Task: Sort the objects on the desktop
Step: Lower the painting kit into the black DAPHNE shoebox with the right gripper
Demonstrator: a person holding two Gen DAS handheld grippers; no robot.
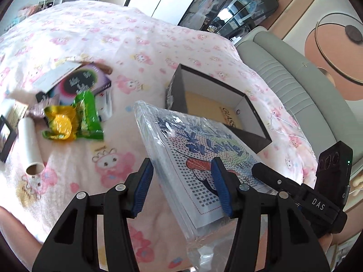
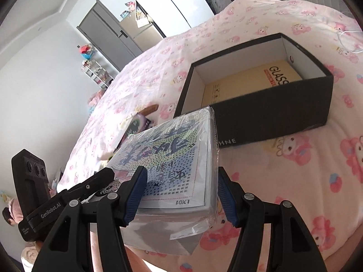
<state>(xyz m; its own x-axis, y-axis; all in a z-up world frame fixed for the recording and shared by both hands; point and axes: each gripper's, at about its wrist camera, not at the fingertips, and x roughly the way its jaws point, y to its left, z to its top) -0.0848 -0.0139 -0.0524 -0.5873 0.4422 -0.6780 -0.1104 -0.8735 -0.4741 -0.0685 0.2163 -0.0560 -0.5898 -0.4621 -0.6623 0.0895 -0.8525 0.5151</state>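
Now | my left gripper (image 1: 181, 185) and right gripper (image 2: 181, 195) each clamp a side of the shrink-wrapped white pack (image 2: 177, 172), dotted blue print | held above pink bedspread (image 1: 113, 45), beside open black box (image 2: 272, 113).

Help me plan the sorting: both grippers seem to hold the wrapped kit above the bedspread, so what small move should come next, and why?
Probably carry the wrapped kit forward until it is over the black box, keeping it level. The left gripper and right gripper each clamp one edge, the kit is clear of the bedspread, and the box sits open just beyond it with only a flat yellow packet inside.
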